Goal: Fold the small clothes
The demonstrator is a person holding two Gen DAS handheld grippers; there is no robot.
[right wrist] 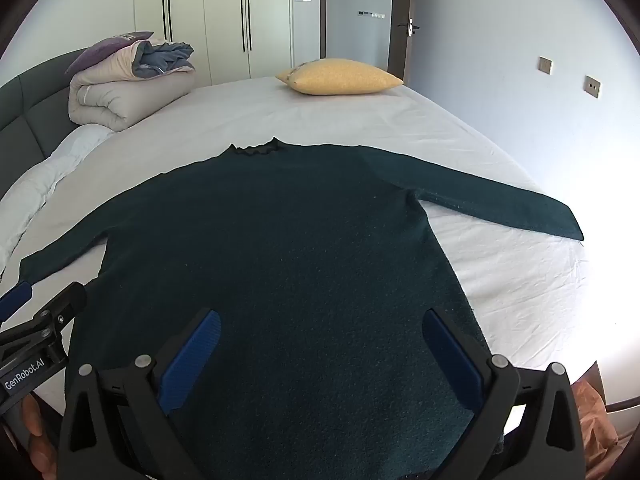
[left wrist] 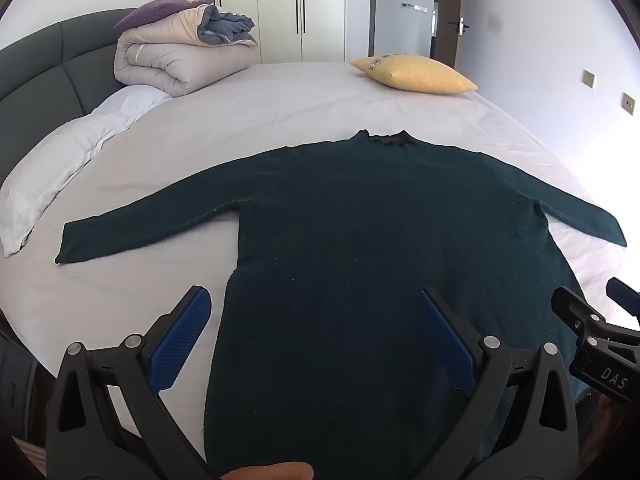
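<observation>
A dark green long-sleeved sweater [left wrist: 380,220] [right wrist: 280,248] lies flat on the bed, collar at the far end and both sleeves spread outward. My left gripper [left wrist: 314,304] hovers open over the sweater's lower left part, one blue pad over the sheet and the other over the fabric. My right gripper [right wrist: 322,328] is open above the lower right part of the sweater. Nothing sits between either pair of pads. The right gripper [left wrist: 592,312] also shows at the right edge of the left wrist view, and the left gripper [right wrist: 40,312] at the left edge of the right wrist view.
The bed sheet [left wrist: 280,112] is pale and lightly creased. A yellow pillow [left wrist: 416,74] [right wrist: 340,76] lies at the far side. A folded duvet stack [left wrist: 176,48] [right wrist: 124,80] sits far left by the grey headboard [left wrist: 36,68]. A white pillow [left wrist: 60,160] lies along the left edge.
</observation>
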